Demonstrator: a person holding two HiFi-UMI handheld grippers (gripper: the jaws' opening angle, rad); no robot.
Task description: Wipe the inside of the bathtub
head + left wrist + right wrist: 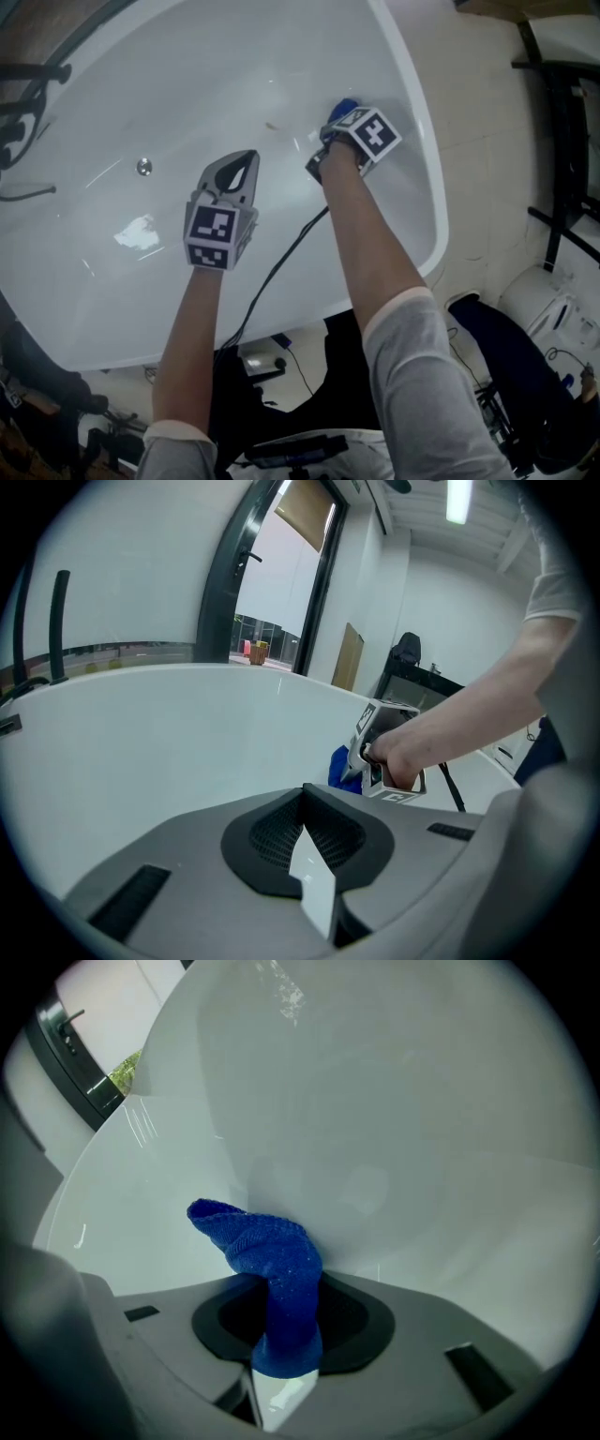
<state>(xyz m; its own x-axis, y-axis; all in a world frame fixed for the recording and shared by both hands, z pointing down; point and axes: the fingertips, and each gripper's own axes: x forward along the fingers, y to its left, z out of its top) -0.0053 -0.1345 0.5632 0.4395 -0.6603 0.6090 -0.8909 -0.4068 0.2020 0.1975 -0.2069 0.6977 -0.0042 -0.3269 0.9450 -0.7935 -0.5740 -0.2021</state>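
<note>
The white bathtub [187, 84] fills the head view, with its drain [143, 167] at the left. My right gripper [339, 127] is shut on a blue cloth [272, 1260], which presses against the tub's inner wall [394, 1147] at the right side. The blue cloth [343, 108] peeks out beyond that gripper in the head view, and in the left gripper view the blue cloth [342, 766] shows beside the right gripper [356, 761]. My left gripper [239, 169] hovers over the middle of the tub, jaws shut with nothing between them [305, 841].
A black cable [272, 272] runs over the tub's near rim. Dark fittings [23, 103] stand at the tub's far left edge. Tiled floor [487, 122] with black stand legs [562, 141] lies to the right. White equipment [553, 309] sits at lower right.
</note>
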